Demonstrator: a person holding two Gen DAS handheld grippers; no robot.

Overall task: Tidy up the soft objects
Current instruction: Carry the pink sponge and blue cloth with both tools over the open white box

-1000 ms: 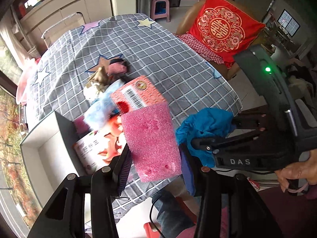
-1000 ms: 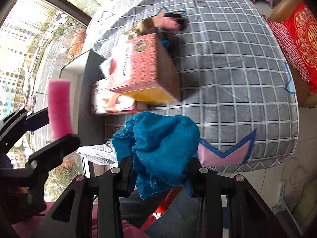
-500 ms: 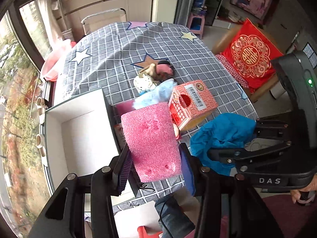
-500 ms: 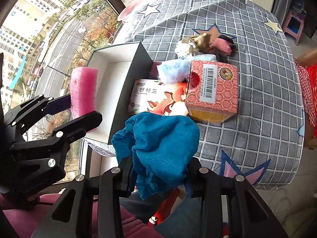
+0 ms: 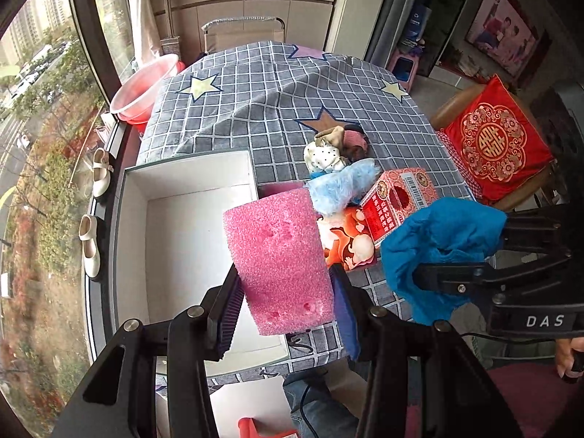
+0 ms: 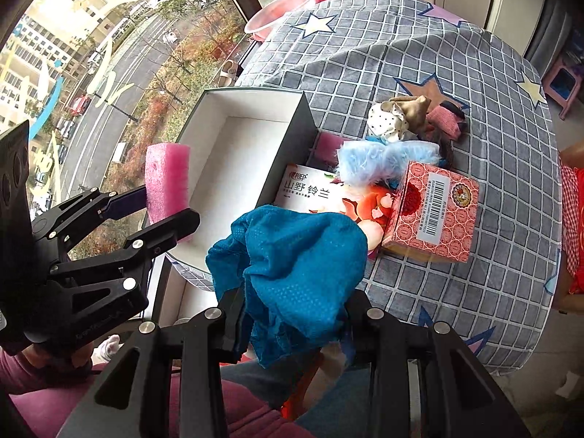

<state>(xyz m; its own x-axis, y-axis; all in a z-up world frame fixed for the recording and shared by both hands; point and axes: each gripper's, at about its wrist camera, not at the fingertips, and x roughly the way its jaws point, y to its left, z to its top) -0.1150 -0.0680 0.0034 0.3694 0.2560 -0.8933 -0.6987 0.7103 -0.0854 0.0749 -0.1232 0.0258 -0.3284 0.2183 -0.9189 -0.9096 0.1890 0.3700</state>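
- Both our grippers have swung over toward the white box (image 5: 189, 197) at nine o'clock.
- Left gripper (image 5: 286, 308) clamps our pink sponge (image 5: 279, 255).
- Right gripper (image 6: 294, 323) grips our blue cloth (image 6: 292, 255).

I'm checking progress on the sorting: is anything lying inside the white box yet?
No, the white box shows only its bare white floor, while the pink sponge is held above it.
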